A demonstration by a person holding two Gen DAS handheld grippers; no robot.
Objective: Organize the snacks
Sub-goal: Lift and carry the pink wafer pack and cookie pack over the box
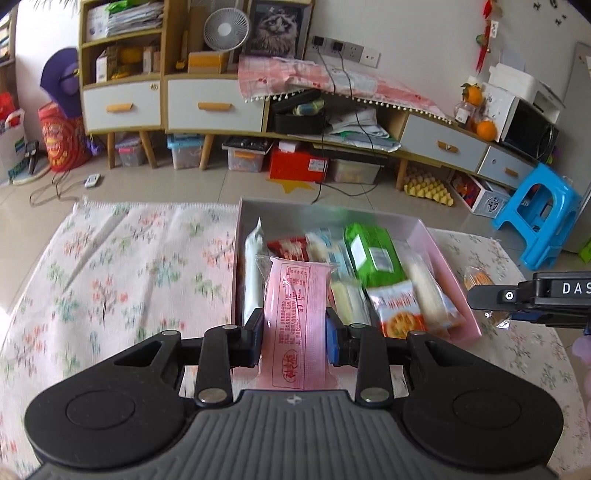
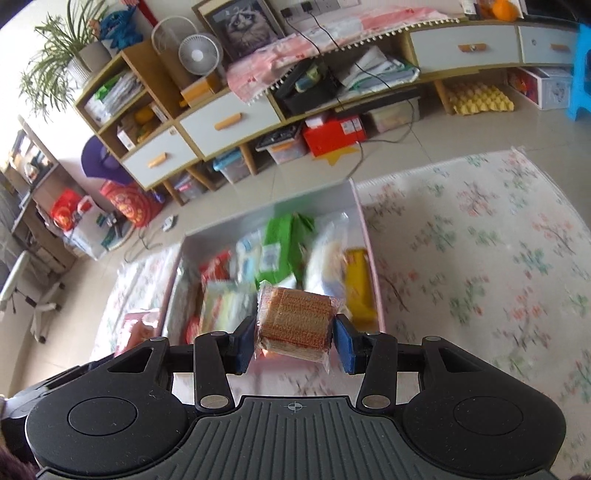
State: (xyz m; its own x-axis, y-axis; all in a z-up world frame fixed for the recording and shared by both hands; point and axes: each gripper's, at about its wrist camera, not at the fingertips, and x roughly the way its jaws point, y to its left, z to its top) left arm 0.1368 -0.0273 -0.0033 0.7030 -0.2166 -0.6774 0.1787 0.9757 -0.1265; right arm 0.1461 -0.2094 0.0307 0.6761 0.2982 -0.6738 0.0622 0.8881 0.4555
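a table covered by a floral cloth (image 1: 122, 273) is shown in a tiled living room, with a long low cabinet (image 1: 207, 107) of white drawers along the far wall; a desk fan (image 1: 226, 28), a framed cat picture (image 1: 277, 27) and a pink cover are seen on top of it, and storage bins and a red box (image 1: 297, 166) beneath it. one blue plastic stool (image 1: 535, 218) is seen at the right and a yellow egg tray on the floor beside it. one pink-sided box (image 1: 448, 275) is set on the cloth, open at the top, and is filled with mixed snack packets whose exact count cannot be told because of blur and overlap: one green packet (image 1: 373, 254), one red packet, one orange-printed cracker packet (image 1: 400, 308) and several pale ones are made out. the left gripper (image 1: 294, 334) is closed on one pink packet (image 1: 295, 325), held lengthwise between its pads just at the near edge of the box. the right gripper (image 2: 294, 341) is closed on one clear-wrapped biscuit pack (image 2: 293, 321), held above the near end of the box in its own view. in the left view the body of the right gripper is seen at the far right, beside the box, and another wrapped biscuit (image 1: 476, 278) is seen on the cloth just outside the box wall
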